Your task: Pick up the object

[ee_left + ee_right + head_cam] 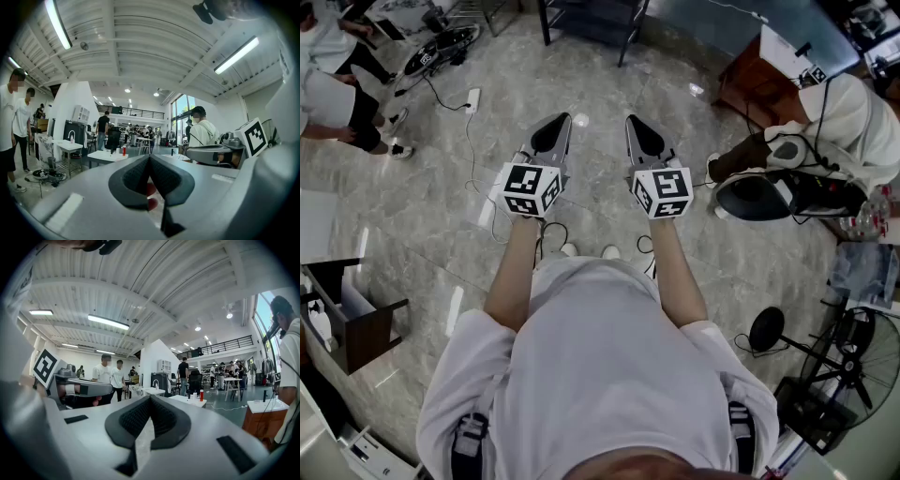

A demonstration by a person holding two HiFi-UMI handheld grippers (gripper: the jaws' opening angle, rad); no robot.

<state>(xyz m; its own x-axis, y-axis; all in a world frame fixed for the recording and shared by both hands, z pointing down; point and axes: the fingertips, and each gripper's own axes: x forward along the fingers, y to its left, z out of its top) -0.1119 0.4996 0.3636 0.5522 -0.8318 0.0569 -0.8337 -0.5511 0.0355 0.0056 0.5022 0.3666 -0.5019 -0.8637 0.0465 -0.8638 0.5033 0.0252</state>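
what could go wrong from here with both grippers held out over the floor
A black cable loops on the floor by the person's shoes; a step could snag it. The left gripper and right gripper both have fingers together on nothing, so they must open before any grasp. A person in white is close on the right; a wide swing might hit them.

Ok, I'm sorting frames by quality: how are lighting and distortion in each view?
Head view: even light, pale glare on the stone floor, edges bowed. Left gripper view: heavy fisheye, strip lights blown out, dark corners. Right gripper view: same fisheye, close jaws soft, background sharper.
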